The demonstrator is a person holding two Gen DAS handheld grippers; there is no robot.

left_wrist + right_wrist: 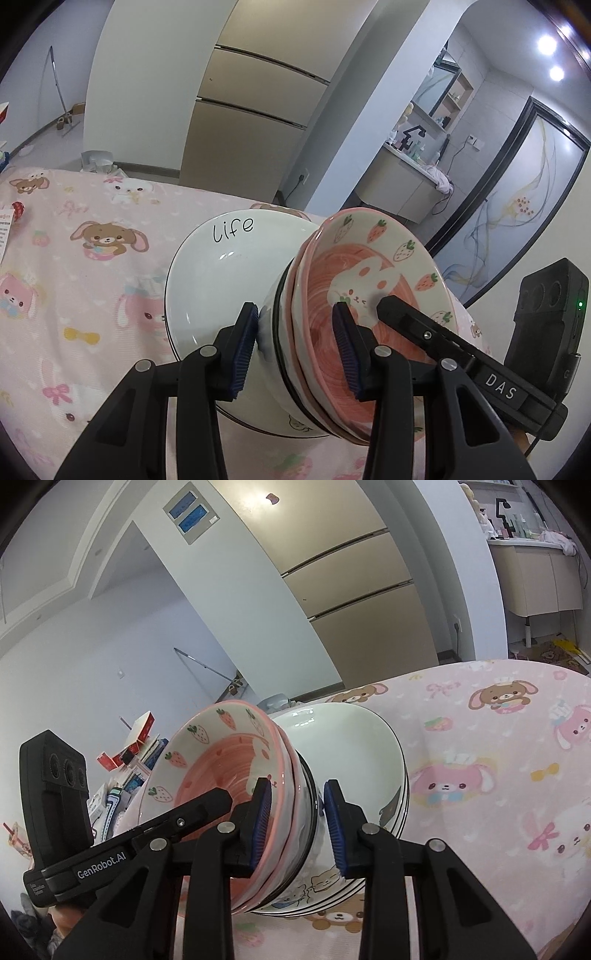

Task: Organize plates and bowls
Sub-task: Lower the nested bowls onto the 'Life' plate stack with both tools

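Pink strawberry-print bowls [373,280] sit nested on white bowls [221,280], and the whole stack is tipped on edge above the pink cartoon-print tablecloth [74,258]. Left gripper [299,347] and right gripper [297,823] each clamp the stack's near edge, one pad inside the pink bowls, the other against the white ones. A beige fridge [255,110] stands far behind the table.

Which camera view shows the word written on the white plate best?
The left wrist view: the white plate turns its inner face to that camera, so "Life" reads clearly near its upper rim. The right wrist view shows only the plate's back and edge, no writing.
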